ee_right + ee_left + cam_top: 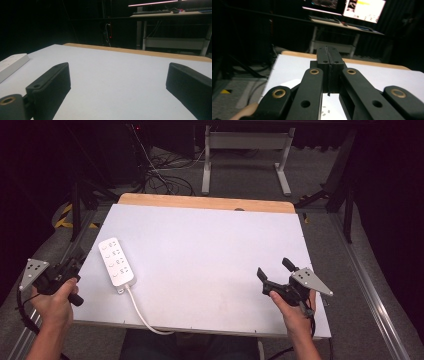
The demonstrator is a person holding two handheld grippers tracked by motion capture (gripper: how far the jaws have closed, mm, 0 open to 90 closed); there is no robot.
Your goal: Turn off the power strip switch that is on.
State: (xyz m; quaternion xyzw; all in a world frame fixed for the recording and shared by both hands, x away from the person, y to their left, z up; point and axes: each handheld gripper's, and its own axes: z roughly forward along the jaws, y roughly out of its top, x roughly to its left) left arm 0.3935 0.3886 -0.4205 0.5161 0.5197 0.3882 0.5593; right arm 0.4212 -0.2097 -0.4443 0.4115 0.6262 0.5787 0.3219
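Observation:
A white power strip (116, 263) lies on the left part of the white table top (210, 250), its white cable (142, 317) trailing off the front edge. In the right gripper view the power strip (11, 65) sits at the far left. My left gripper (75, 265) is held just off the table's left edge, beside the strip, its jaws pressed together with nothing between them; its own view shows the left gripper (329, 58) shut. My right gripper (274, 268) rests over the table's front right with its jaws wide apart and empty, and the right gripper (117, 82) looks across bare table.
A wooden strip (207, 201) borders the table's far edge. Beyond it stand a grey desk frame (247, 157) and tangled cables (160, 175) on the floor. Lit monitors (352, 6) sit on a far desk. Metal rails (370, 290) run along the right side.

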